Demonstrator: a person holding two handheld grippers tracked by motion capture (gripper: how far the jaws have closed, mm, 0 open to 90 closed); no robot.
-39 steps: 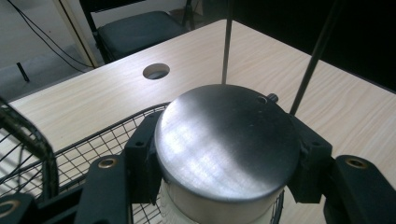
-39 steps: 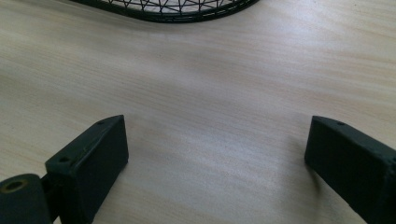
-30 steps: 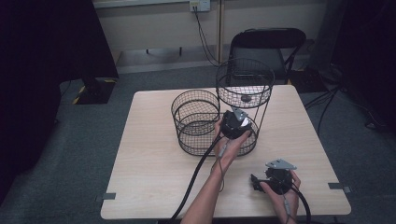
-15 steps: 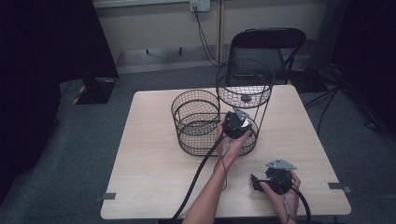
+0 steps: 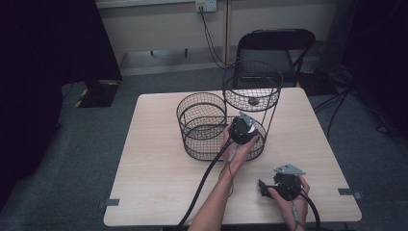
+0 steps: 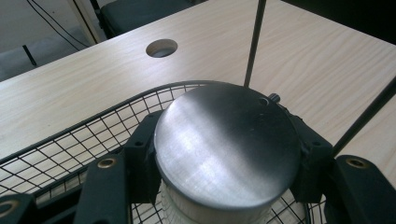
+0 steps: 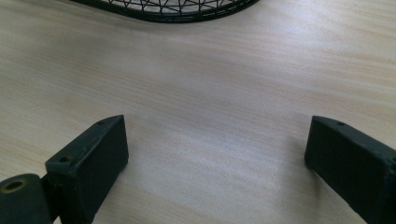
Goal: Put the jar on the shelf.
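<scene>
1. One round jar with a brushed-metal lid [image 6: 227,140] and a ribbed white body sat clamped in the left gripper [image 5: 242,129], over the lower wire basket [image 5: 190,108].
2. At five o'clock on the table [image 5: 154,168], the right gripper [image 5: 263,186] rested, jaws apart.
3. Only its own camera showed bare wood between them.

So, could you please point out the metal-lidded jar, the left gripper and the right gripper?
metal-lidded jar [image 6: 226,140], left gripper view, middle of its lid.
left gripper [image 5: 242,131], high view, its black body.
right gripper [image 7: 217,154], right gripper view, midway between open jaws.
</scene>
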